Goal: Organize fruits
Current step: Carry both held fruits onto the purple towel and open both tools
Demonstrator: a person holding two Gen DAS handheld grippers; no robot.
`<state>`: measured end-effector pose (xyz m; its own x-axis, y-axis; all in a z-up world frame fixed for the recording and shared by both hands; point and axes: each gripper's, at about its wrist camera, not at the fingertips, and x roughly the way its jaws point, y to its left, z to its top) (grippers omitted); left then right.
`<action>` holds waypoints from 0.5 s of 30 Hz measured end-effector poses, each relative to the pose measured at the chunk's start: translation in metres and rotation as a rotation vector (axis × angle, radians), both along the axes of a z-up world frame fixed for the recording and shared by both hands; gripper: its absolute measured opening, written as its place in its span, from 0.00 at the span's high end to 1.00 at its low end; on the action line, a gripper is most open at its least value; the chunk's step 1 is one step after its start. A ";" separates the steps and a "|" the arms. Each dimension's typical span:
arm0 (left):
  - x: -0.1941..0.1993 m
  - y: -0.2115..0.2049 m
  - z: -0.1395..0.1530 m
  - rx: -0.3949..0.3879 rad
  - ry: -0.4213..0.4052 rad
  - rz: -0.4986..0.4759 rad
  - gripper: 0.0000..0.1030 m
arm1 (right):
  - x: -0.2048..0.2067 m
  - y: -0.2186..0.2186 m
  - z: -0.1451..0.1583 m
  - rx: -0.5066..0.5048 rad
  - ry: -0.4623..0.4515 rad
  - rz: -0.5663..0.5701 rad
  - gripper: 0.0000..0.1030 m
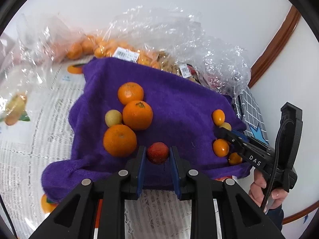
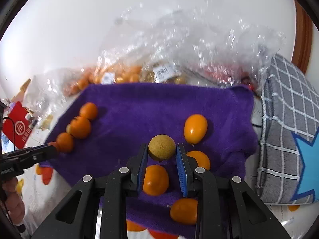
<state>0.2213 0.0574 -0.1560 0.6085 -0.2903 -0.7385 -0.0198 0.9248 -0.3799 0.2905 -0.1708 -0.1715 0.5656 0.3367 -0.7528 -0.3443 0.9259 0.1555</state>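
Observation:
A purple towel (image 1: 179,107) is spread out with fruit on it. My left gripper (image 1: 157,149) is shut on a small red fruit (image 1: 158,155) just above the towel's near edge. Three tangerines (image 1: 137,115) and a pale yellow fruit (image 1: 113,117) lie in a cluster to its left. In the right wrist view my right gripper (image 2: 161,147) is shut on a round yellow-brown fruit (image 2: 161,148). Several orange kumquats (image 2: 195,128) lie around and under it on the towel (image 2: 139,107). The right gripper (image 1: 220,129) also shows at the towel's right side, held by a hand.
Crinkled clear plastic bags (image 1: 163,31) with tangerines and other fruit stand behind the towel. A grey checked cushion (image 2: 287,107) lies to the right. Printed paper (image 1: 39,135) covers the surface to the left and in front. A red box (image 2: 17,125) sits far left.

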 end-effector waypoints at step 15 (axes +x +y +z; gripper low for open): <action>0.018 -0.014 -0.013 0.079 0.019 -0.008 0.78 | 0.000 0.003 -0.011 -0.030 -0.007 0.031 0.66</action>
<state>0.2393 0.0434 -0.1690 0.5916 -0.2357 -0.7710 -0.0185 0.9521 -0.3052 0.2910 -0.1683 -0.1822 0.5605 0.3316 -0.7589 -0.3742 0.9189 0.1252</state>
